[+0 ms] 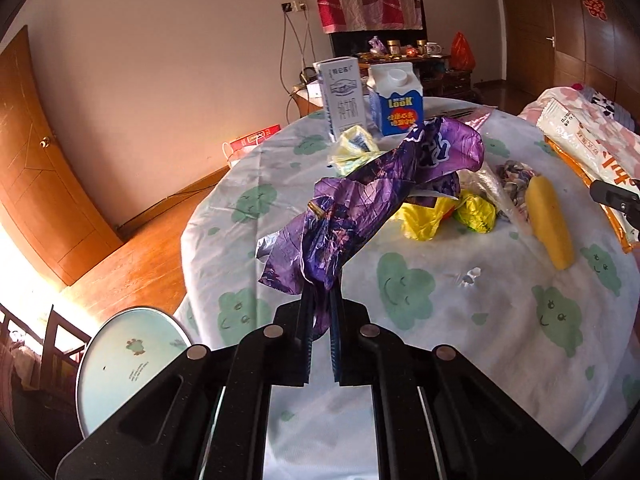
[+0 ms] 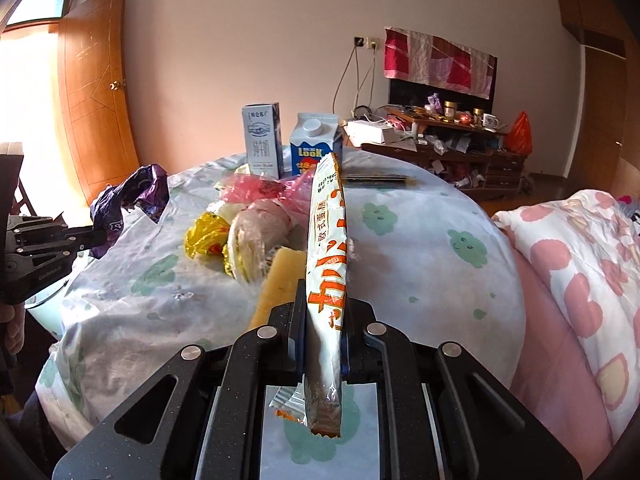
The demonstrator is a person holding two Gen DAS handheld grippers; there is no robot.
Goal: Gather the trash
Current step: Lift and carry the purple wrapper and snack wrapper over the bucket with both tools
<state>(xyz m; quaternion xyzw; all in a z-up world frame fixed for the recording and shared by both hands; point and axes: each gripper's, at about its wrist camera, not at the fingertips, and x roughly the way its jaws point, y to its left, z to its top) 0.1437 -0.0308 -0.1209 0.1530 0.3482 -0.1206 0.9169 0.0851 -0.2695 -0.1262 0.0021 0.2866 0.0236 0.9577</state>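
Note:
My left gripper (image 1: 320,300) is shut on a crumpled purple foil wrapper (image 1: 360,200), which it holds up above the round table (image 1: 460,340). The right wrist view shows that same left gripper (image 2: 92,236) and the wrapper (image 2: 132,196) at the table's left edge. My right gripper (image 2: 322,300) is shut on a long white and orange snack bag (image 2: 328,240) that stands on edge between the pads. In the left wrist view the bag (image 1: 580,140) lies along the right side. More trash sits mid-table: yellow wrappers (image 1: 424,220), a clear bag (image 2: 256,236) and a yellow bar (image 1: 548,224).
Two cartons stand at the table's far side: a tall white one (image 1: 344,92) and a blue and white one (image 1: 396,98). A round pale-blue disc (image 1: 132,360) sits low on the left beside the table. A pink patterned quilt (image 2: 580,260) lies to the right.

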